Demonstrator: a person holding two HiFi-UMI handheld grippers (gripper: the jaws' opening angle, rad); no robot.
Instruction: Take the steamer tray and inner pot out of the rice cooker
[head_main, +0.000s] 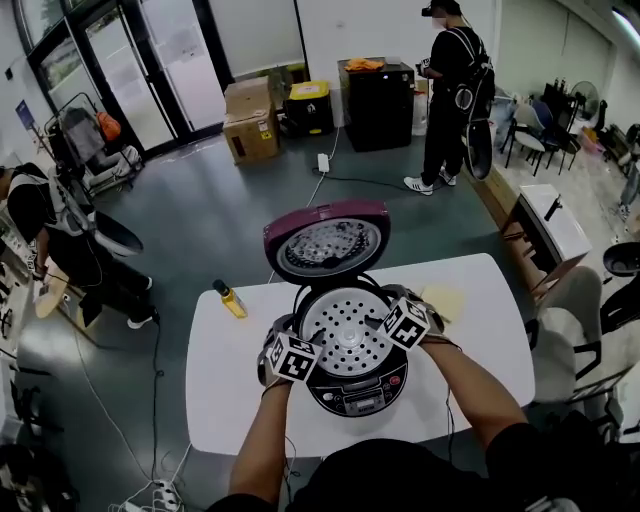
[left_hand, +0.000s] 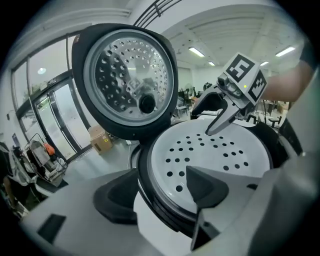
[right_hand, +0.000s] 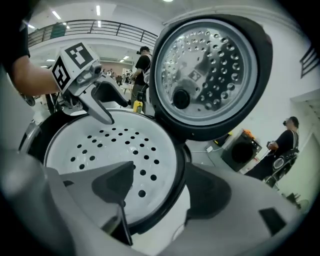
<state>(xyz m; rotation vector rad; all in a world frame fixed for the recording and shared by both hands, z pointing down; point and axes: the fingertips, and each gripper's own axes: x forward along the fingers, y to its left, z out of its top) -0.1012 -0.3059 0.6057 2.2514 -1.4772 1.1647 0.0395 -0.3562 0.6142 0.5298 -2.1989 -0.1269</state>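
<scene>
Two claws, left claw (left_hand: 160, 192) and right claw (right_hand: 160, 189), both apart, straddling rim of round white perforated steamer tray (head_main: 345, 325) in glossy black rice cooker (head_main: 365, 397).

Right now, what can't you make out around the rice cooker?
Inner pot: every view, covered by the steamer tray.
Rice cooker panel print: head view, too small.
Part of the tray's rim: left gripper view, behind the jaws of the left gripper; right gripper view, behind the jaws of the right gripper.
Yellow bottle label: head view, too small.
</scene>
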